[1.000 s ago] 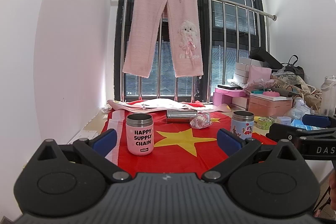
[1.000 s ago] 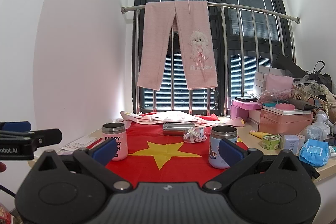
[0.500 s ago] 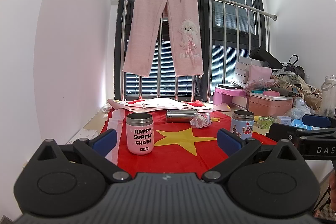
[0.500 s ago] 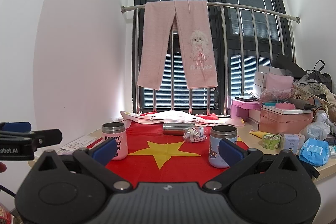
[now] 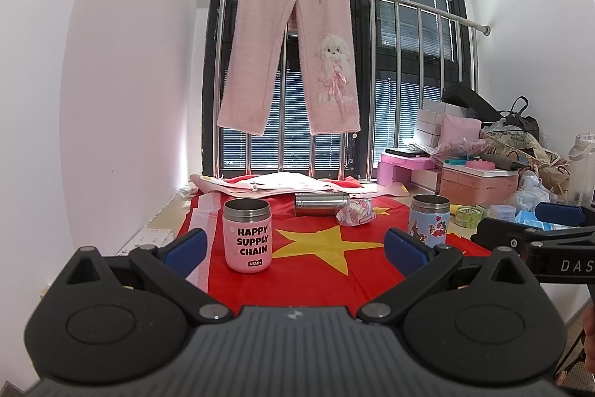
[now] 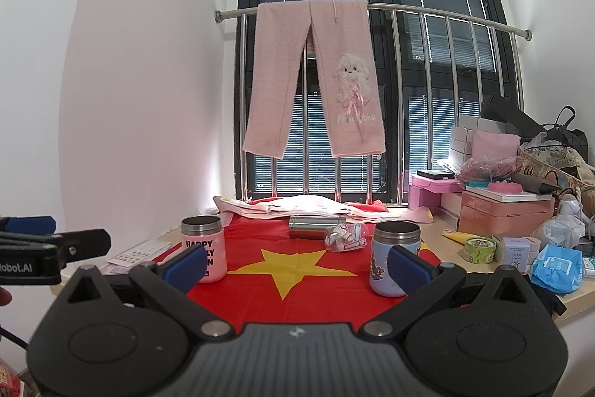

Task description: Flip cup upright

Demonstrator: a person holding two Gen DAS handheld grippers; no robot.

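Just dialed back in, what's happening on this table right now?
Nothing is being held. The left gripper and right gripper are both open, short of the cups. The pink cup and blue cup stand upright on the red flag. A steel cup lies on its side behind them, untouched.

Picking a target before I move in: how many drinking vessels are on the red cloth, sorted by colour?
Pink cup, upright: 1
Blue cup, upright: 1
Bare steel cup, lying on its side: 1
Total: 3
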